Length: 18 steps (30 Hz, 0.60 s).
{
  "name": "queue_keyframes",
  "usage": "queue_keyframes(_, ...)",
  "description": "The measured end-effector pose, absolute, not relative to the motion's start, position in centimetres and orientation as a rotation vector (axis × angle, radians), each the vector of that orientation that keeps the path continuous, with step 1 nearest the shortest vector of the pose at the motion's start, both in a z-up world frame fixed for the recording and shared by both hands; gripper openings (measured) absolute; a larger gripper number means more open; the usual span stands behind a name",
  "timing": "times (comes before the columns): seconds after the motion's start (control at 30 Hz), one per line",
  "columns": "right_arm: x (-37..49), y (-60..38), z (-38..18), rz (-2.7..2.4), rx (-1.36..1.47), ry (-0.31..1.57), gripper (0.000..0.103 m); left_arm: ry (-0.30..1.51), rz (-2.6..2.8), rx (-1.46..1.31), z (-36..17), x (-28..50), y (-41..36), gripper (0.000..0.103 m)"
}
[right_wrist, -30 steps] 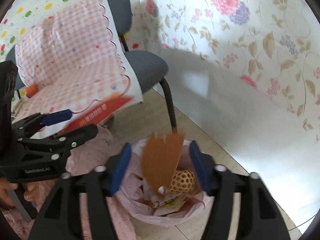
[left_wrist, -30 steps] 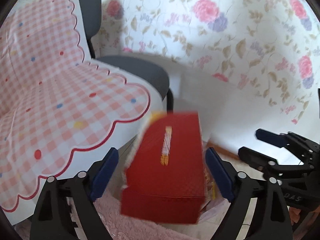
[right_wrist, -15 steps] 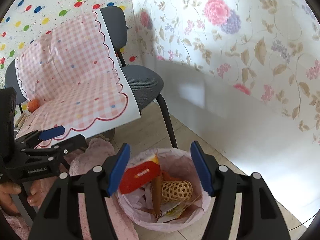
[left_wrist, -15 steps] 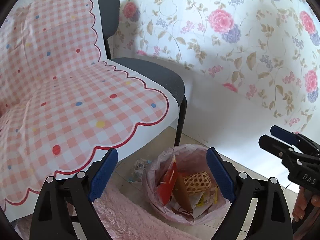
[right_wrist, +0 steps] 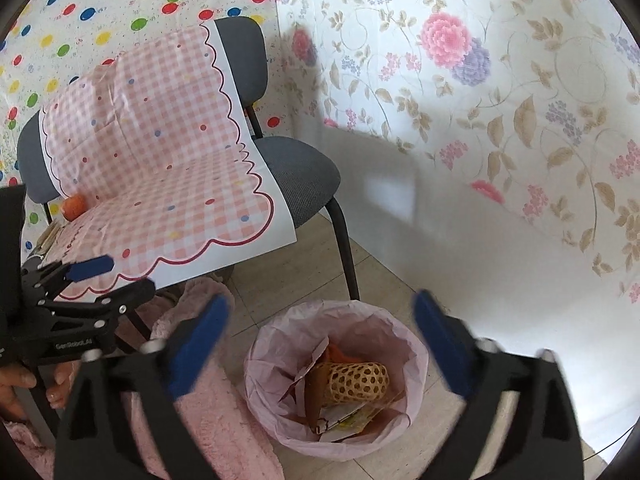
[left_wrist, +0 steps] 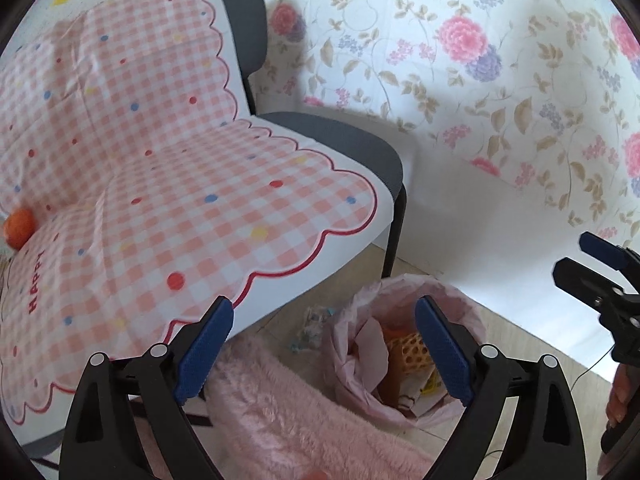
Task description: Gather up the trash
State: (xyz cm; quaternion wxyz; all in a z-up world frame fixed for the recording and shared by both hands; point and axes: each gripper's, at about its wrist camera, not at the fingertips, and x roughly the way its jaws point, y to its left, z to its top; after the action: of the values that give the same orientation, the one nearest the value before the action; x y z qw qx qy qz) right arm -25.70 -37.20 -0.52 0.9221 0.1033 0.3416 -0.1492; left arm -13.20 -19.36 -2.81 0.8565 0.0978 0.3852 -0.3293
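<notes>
A trash bin lined with a pink bag [right_wrist: 260,364] stands on the floor by the chair; it also shows in the left wrist view [left_wrist: 348,364]. Inside lie a yellow mesh sleeve [right_wrist: 356,380], orange card and paper wrappers. My right gripper [right_wrist: 320,344] is open and empty above the bin. My left gripper [left_wrist: 320,344] is open and empty, above the bin's left side. Each gripper shows in the other's view: the left [right_wrist: 100,276] and the right [left_wrist: 588,256]. A small crumpled wrapper [left_wrist: 312,326] lies on the floor left of the bin.
A grey chair [right_wrist: 304,176] draped with a pink checked cloth [right_wrist: 160,184] stands behind the bin. An orange fruit [right_wrist: 74,206] rests on the cloth. A pink fluffy rug [left_wrist: 288,420] lies by the bin. A floral wall [right_wrist: 500,100] is to the right.
The red box left my left gripper and the orange card left my right gripper; both dropped into the bin. Both grippers have pulled back and up, open and empty.
</notes>
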Motion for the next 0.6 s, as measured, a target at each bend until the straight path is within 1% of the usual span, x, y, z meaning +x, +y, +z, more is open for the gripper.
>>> queue_keyframes(0.1,-25.2,-36.8,0.2,-0.272,0.214,0.704,0.098,0.799,-0.654,0.208,-2.1,-13.4,-18.0,0.095)
queue_keyframes(0.27,-23.1,-34.4,1.9,-0.174,0.195,0.698,0.098,0.789,-0.55,0.22,-0.5,-13.1,-14.8,0.096)
queue_keyframes(0.4,-20.9,-31.7,3.7,-0.084,0.154,0.657,0.098,0.756,-0.424,0.193,0.8,-12.6,-11.2,0.096)
queue_keyframes(0.6,-17.3,-26.7,6.1,0.056,0.064,0.648,0.098,0.749,-0.232,0.134,2.8,-12.0,-5.1,0.096)
